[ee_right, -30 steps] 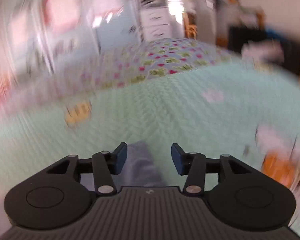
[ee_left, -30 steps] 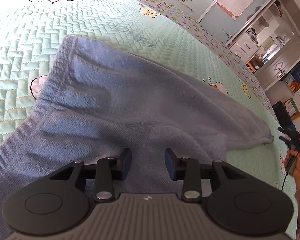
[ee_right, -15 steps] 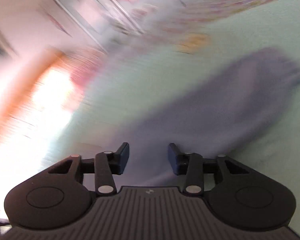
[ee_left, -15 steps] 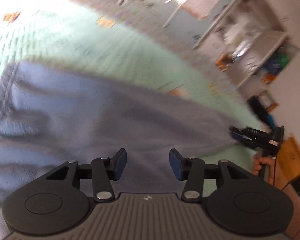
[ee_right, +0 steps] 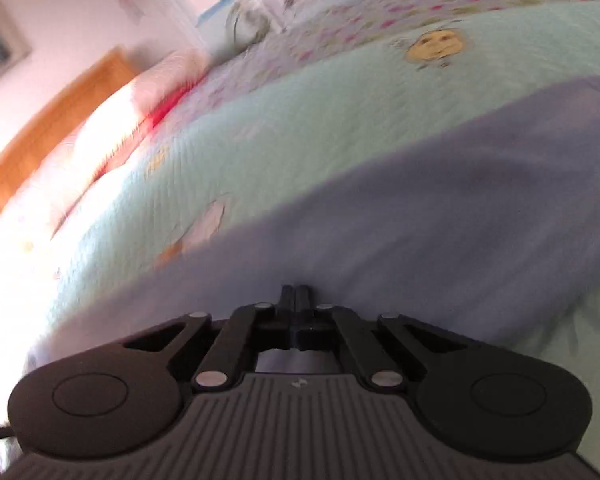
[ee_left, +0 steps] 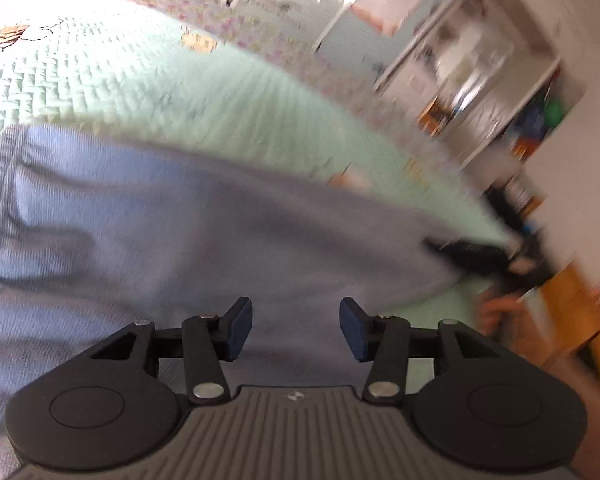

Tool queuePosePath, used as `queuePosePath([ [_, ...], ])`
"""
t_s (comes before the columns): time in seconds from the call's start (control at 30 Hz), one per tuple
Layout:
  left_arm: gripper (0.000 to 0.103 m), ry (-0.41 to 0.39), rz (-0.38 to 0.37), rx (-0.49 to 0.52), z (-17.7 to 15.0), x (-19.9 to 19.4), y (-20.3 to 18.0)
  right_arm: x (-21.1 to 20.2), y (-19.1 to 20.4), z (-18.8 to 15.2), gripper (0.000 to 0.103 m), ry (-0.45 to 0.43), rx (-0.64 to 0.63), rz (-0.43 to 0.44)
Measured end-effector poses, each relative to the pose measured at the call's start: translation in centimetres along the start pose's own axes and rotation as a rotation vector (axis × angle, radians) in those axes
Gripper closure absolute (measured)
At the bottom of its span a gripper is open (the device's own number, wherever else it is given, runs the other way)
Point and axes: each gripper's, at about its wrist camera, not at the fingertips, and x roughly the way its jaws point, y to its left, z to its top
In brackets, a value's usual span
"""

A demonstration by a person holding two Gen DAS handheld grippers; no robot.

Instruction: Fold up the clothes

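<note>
A blue-grey knit garment [ee_left: 188, 232] lies spread on a mint quilted bedspread [ee_left: 148, 92]. Its ribbed hem is at the left edge of the left wrist view. My left gripper [ee_left: 296, 330] is open and empty, hovering low over the garment's near part. My right gripper [ee_right: 296, 294] is shut on the garment's [ee_right: 440, 208] near edge, at its narrow end. In the left wrist view the right gripper [ee_left: 476, 258] shows blurred at the garment's far right tip, with the holding hand below it.
The bedspread [ee_right: 300, 120] has bee prints and a flowered border [ee_right: 440, 4]. Pink pillows [ee_right: 112, 120] and a wooden headboard [ee_right: 48, 128] lie at the bed's far end. White cabinets and shelves [ee_left: 480, 64] stand beyond the bed.
My right gripper swung round to the garment's narrow end and closed on its edge. My left gripper stayed open and shifted its view slightly over the garment.
</note>
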Motion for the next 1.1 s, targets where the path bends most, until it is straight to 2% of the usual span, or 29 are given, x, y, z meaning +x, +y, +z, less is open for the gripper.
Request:
queuePosePath([
  [0.07, 0.049, -0.032, 0.03, 0.015, 1.8, -0.1, 0.0, 1.4, 1.2, -0.1, 0.101, 0.031, -0.051, 0.005],
  [0.17, 0.049, -0.038, 0.089, 0.076, 4.6, 1.7, -0.4, 3.5, 3.2, -0.2, 0.081, 0.079, -0.133, 0.019],
  [0.2, 0.049, -0.034, 0.094, 0.102, 5.4, 2.7, -0.6, 4.0, 4.3, -0.5, 0.073, 0.109, -0.184, 0.065],
  [0.23, 0.049, -0.035, 0.105, 0.127, 6.1, 3.7, -0.8, 4.5, 5.5, -0.8, 0.064, 0.136, -0.241, 0.107],
  [0.33, 0.049, -0.027, 0.144, 0.227, 8.0, 6.6, -1.1, 6.0, 9.6, -0.7, 0.052, 0.154, -0.476, 0.152],
  [0.4, 0.049, -0.024, 0.18, 0.3, 9.0, 8.1, -0.9, 7.4, 12.0, -0.5, 0.052, 0.174, -0.644, 0.177],
  [0.47, 0.049, -0.005, 0.15, 0.316, 10.0, 9.3, 0.1, 9.0, 13.9, -0.4, 0.052, 0.217, -0.793, 0.184],
  [0.57, 0.048, 0.044, 0.044, 0.258, 11.7, 10.8, 2.3, 8.6, 16.6, -0.7, 0.052, 0.342, -0.885, 0.209],
  [0.73, 0.046, 0.12, -0.034, 0.267, 13.4, 13.8, 2.6, 7.8, 17.7, -1.7, 0.053, 0.459, -0.973, 0.223],
  [0.8, 0.046, 0.178, -0.055, 0.285, 13.5, 15.3, 2.5, 7.5, 17.5, -2.0, 0.054, 0.482, -0.991, 0.234],
  [0.87, 0.046, 0.243, -0.072, 0.302, 13.5, 16.9, 2.4, 7.3, 17.4, -1.9, 0.066, 0.526, -0.958, 0.251],
  [0.93, 0.048, 0.292, -0.046, 0.376, 12.8, 18.3, 1.7, 6.9, 17.9, -2.2, 0.086, 0.544, -0.959, 0.258],
  [0.97, 0.049, 0.294, -0.026, 0.426, 12.3, 18.6, 1.2, 6.6, 18.2, -2.5, 0.089, 0.545, -0.965, 0.253],
  [1.0, 0.056, 0.276, -0.011, 0.465, 11.9, 18.6, 0.6, 6.3, 18.4, -2.7, 0.092, 0.542, -0.974, 0.246],
  [1.03, 0.08, 0.258, -0.001, 0.489, 11.6, 18.6, 0.0, 5.8, 18.6, -3.0, 0.1, 0.524, -0.997, 0.233],
  [1.07, 0.094, 0.24, 0.008, 0.513, 11.4, 18.5, -0.6, 5.3, 18.9, -3.3, 0.102, 0.504, -1.019, 0.222],
  [1.1, 0.097, 0.204, 0.028, 0.537, 11.3, 18.4, -1.2, 4.5, 19.0, -3.4, 0.102, 0.467, -1.03, 0.218],
])
